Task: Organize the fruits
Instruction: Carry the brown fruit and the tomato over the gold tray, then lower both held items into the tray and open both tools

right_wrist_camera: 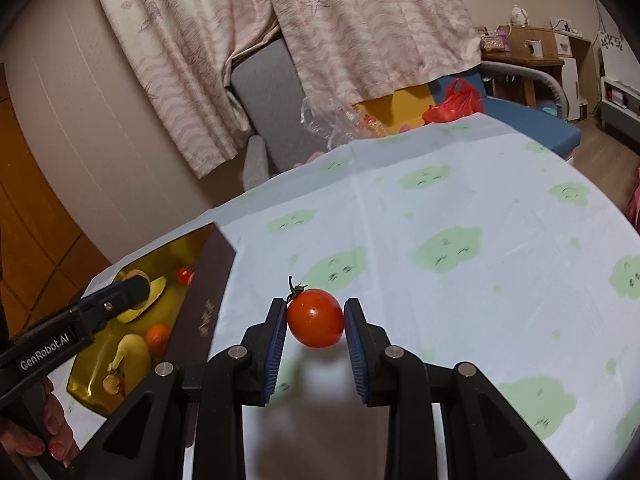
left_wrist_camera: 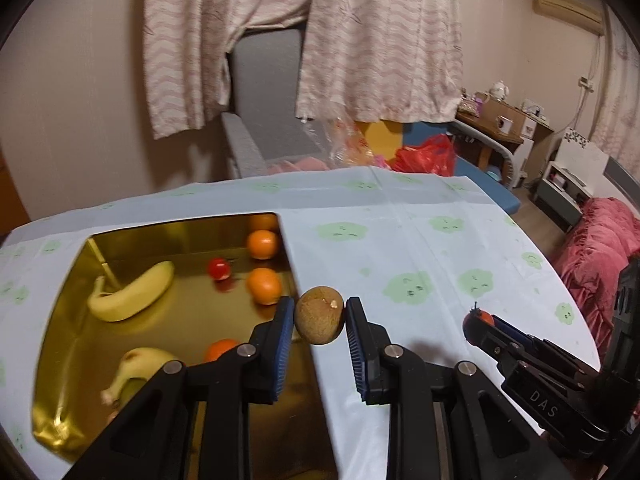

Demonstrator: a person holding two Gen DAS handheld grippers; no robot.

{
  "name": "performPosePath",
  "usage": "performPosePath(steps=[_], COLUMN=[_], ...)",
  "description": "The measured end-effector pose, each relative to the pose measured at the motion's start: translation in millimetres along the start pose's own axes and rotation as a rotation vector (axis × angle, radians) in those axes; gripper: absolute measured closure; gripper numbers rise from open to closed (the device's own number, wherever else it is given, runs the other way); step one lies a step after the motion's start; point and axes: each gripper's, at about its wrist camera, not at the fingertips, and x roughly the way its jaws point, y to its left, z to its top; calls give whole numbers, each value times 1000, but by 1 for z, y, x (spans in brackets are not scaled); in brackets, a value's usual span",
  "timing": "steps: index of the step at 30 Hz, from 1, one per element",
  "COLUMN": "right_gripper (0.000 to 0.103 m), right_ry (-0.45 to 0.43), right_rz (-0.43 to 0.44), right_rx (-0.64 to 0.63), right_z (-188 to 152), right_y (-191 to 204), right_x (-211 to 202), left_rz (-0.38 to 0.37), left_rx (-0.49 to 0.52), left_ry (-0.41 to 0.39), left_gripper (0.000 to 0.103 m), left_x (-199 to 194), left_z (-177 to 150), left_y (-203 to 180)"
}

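kiwi (left_wrist_camera: 319,315) in left tool (left_wrist_camera: 319,328); tomato (right_wrist_camera: 315,318) in right tool (right_wrist_camera: 315,330).

Lower banana (left_wrist_camera: 138,364) partly behind fingers (left_wrist_camera: 276,344), box (left_wrist_camera: 60,420) lettering unreadable

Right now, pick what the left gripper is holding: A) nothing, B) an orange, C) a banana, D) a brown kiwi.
D: the left gripper pinches a brown kiwi between its blue pads at the gold box's edge, while the right gripper holds the tomato.

Clothed table (right_wrist_camera: 460,216) bears a gold box (left_wrist_camera: 72,360).
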Motion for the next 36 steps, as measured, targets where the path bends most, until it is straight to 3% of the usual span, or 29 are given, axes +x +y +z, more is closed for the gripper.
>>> performPosePath(steps=[10, 30, 36], right_gripper=[73, 73, 73], right_ry=[17, 104, 169], right_rz=[49, 158, 147], right_rx=[-61, -268, -332], right_z=[-12, -36, -45], right_y=[43, 133, 152], right_x=[-2, 12, 29], left_rz=[68, 179, 216], left_rx=[-44, -171, -186], left_ry=[-30, 17, 40], left_gripper=[76, 76, 76], left_x=[-19, -23, -15], left_z=[-15, -46, -45], left_y=[44, 135, 158])
